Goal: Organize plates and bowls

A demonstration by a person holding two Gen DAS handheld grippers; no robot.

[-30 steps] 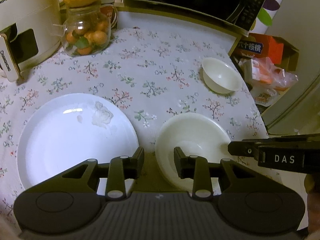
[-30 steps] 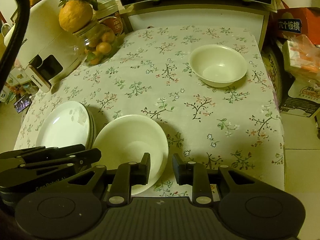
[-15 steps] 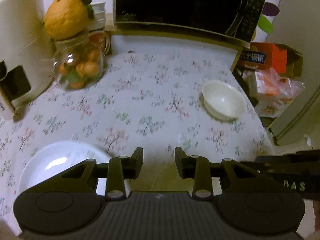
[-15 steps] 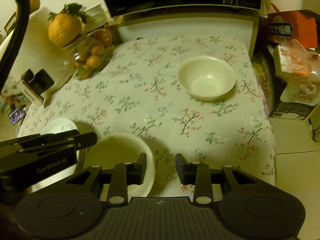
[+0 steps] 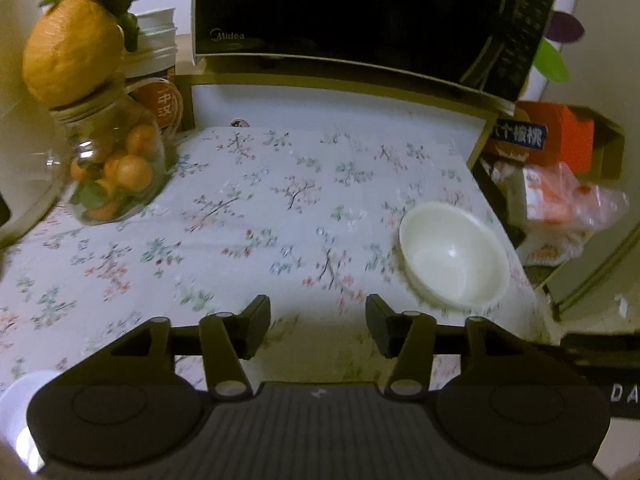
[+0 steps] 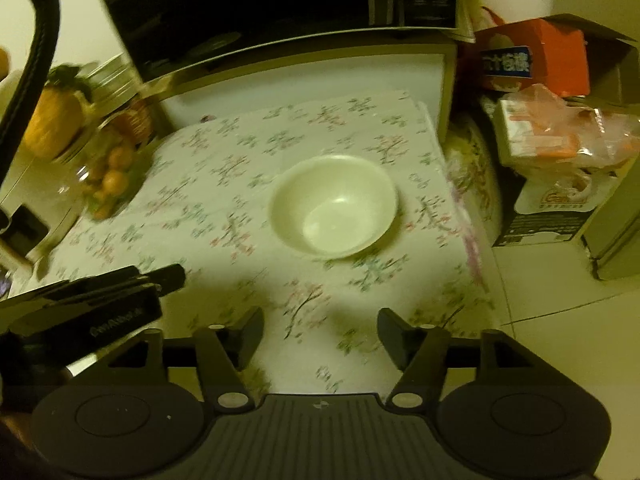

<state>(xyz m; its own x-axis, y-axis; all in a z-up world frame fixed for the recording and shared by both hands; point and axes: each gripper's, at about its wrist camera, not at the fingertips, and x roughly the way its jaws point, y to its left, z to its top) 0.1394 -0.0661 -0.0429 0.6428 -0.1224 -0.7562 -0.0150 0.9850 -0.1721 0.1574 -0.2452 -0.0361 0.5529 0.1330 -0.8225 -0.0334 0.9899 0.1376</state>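
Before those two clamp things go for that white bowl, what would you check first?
1. Small white ceramic bowl upright on the floral tablecloth: ok.
2. Bowl empty: ok, nothing visible inside.
3. Right hand-held gripper open, nothing between its fingers: ok; jaws have just been opening.
4. Left hand-held gripper open and empty: ok; jaws also just opening.
5. Cloth between right gripper and bowl free of objects: ok.
6. Bowl's margin from the table's right edge: not ok; it sits close to it.
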